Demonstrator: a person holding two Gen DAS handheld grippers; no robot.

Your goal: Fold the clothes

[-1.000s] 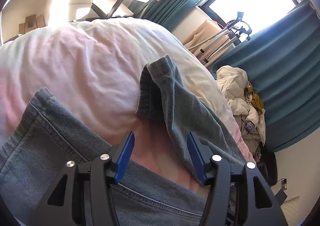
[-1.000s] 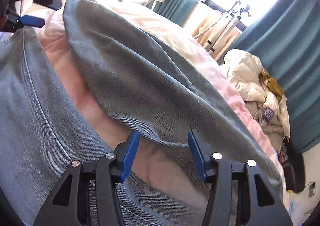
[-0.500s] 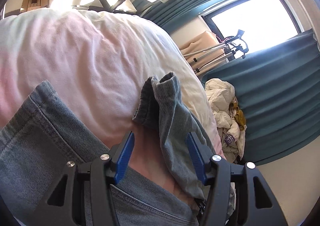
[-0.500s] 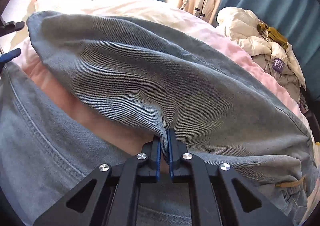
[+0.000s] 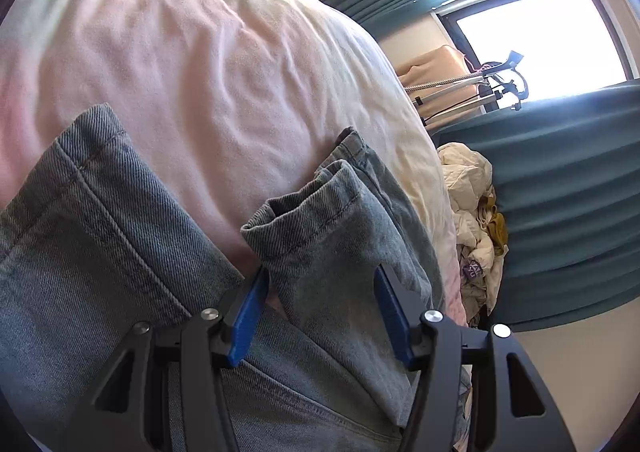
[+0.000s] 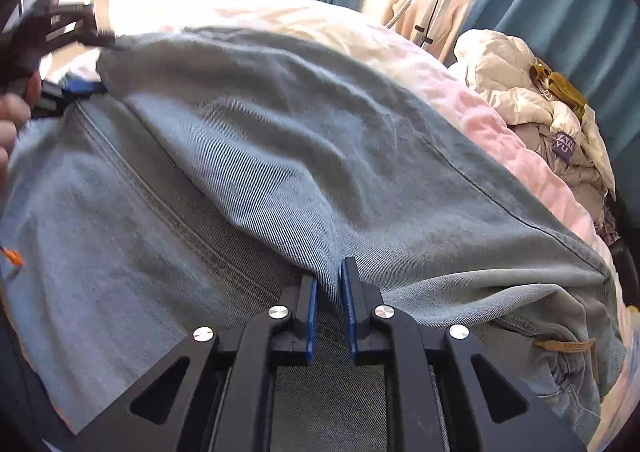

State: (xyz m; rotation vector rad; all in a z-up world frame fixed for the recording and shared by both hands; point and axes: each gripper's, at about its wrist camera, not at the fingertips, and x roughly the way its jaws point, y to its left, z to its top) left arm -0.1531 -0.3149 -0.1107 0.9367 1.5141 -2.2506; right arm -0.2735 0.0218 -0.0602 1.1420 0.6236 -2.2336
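Light blue jeans (image 5: pixel 100 252) lie on a pale pink bedcover (image 5: pixel 200 72). In the left wrist view one leg's cuff (image 5: pixel 304 220) has come between the fingers of my left gripper (image 5: pixel 320 312), which stands open, its blue pads beside the denim without squeezing it. In the right wrist view that leg (image 6: pixel 300 140) lies folded across the other one. My right gripper (image 6: pixel 329 292) pinches a ridge of its denim, and its jaws are opening, the cloth still drawn up between the pads. The left gripper (image 6: pixel 60 52) shows blurred at the far left, by the cuff end.
A heap of cream and grey clothes (image 6: pixel 540 104) sits beyond the bed's right edge, before teal curtains (image 5: pixel 560 192). A metal stand (image 5: pixel 480 84) and a beige chair are near the bright window. A person's hand (image 6: pixel 12 120) is at the left edge.
The right gripper closed on the leg's edge, drew it across over the other leg, and its jaws have parted slightly. The left gripper sank toward the cuff, which now lies between its fingers.
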